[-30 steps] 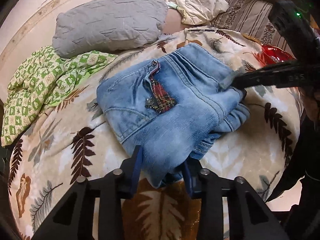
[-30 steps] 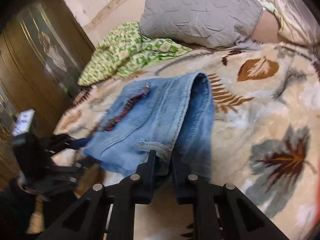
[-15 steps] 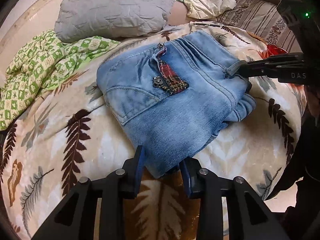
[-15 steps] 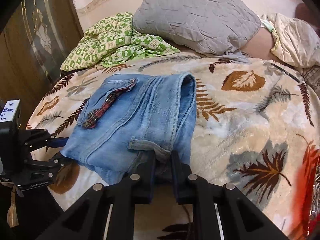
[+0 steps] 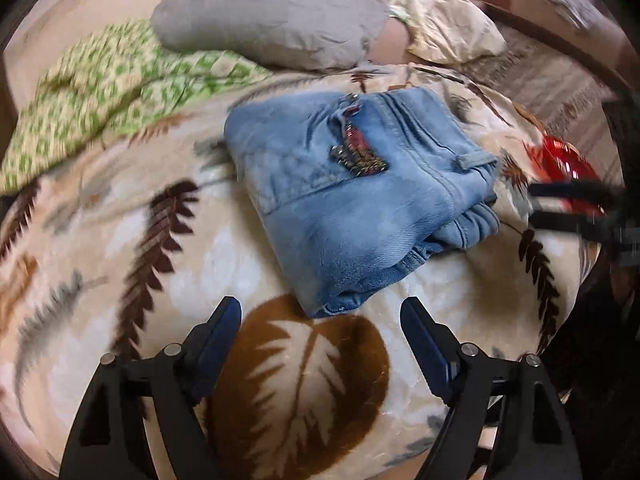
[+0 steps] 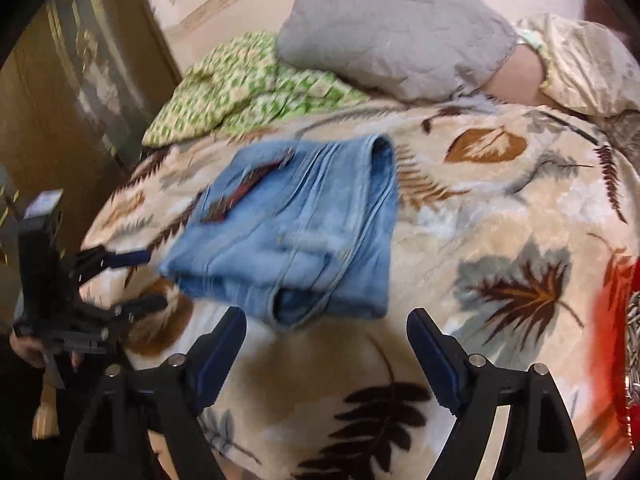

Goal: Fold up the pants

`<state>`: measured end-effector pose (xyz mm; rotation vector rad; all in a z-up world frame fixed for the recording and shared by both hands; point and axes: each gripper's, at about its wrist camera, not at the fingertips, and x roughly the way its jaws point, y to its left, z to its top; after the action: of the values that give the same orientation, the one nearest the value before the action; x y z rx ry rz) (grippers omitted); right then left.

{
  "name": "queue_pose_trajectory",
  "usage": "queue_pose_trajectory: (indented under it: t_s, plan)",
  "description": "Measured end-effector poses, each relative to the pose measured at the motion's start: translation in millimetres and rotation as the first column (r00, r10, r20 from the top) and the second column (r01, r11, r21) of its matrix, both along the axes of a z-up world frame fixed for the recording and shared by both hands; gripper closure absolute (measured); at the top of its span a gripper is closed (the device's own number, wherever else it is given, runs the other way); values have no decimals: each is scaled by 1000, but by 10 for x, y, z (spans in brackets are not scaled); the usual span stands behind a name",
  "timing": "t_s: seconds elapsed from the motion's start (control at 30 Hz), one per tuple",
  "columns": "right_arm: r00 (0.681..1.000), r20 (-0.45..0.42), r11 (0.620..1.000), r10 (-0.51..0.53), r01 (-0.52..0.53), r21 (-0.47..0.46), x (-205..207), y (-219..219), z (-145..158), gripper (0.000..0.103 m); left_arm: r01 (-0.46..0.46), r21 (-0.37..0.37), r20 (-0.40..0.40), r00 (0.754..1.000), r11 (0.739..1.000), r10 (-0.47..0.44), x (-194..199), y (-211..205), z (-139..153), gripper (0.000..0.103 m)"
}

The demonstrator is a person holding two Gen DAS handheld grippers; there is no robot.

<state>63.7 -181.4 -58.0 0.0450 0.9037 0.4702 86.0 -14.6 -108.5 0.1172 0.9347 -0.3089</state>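
Light blue jeans lie folded into a thick rectangle on the leaf-patterned blanket, a dark red plaid patch showing on top. My left gripper hangs just short of the bundle's near corner, its jaws opening wide with only blanket between them. In the right wrist view the same jeans lie flat, and my right gripper is also opening, standing just clear of the near folded edge. Each gripper shows in the other's view: the right gripper at the far right, the left gripper at the left edge.
A grey pillow and a green patterned cloth lie at the head of the bed. A cream pillow sits at the back right. Something red and shiny lies near the right edge. A wooden wardrobe stands left of the bed.
Both grippers have let go of the jeans' edges and opened wide. Both have drawn back slightly, and the folded bundle now rests on the blanket.
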Motion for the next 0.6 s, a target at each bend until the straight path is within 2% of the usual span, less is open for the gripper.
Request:
queue_pose_trajectory:
  t_s: [0.07,0.13,0.23,0.27,0.3,0.37,0.43,0.47,0.57,0.6]
  plan:
    - [999,4,999,45,-45,-18,-34,112,-56,21,-31,-25,-1,1000,999,31,40,1,-58,21]
    - [994,26,994,105,-104,-36,-69,257,-75,27,-52,-44,-2,999,998,52,104,-12,-121,21]
    - [984,43,981,174,-169,-97,-67,498,-139,48,-89,-73,-8,996,993,89,146,7,-182,21]
    - [982,34,977,184,-179,-115,-47,553,-183,58,-90,-92,-13,996,992,89,165,24,-183,22]
    - [982,30,974,186,-181,-133,-23,589,-226,63,-91,-115,-22,996,989,89,181,43,-192,32]
    - [981,51,975,186,-178,-133,-1,597,-243,66,-79,-137,-35,997,987,75,201,53,-198,49]
    - [979,56,977,194,-187,-103,13,584,-224,74,-64,-147,-43,997,987,59,229,49,-215,53]
    - [978,50,975,202,-196,-103,20,588,-233,81,-58,-141,-43,998,988,52,232,35,-225,55]
    - [980,34,972,194,-188,-144,35,611,-296,94,-41,-122,-47,998,992,36,247,9,-236,57]
    - [983,32,972,181,-173,-161,51,604,-306,94,-37,-119,-47,998,992,31,247,7,-235,58]
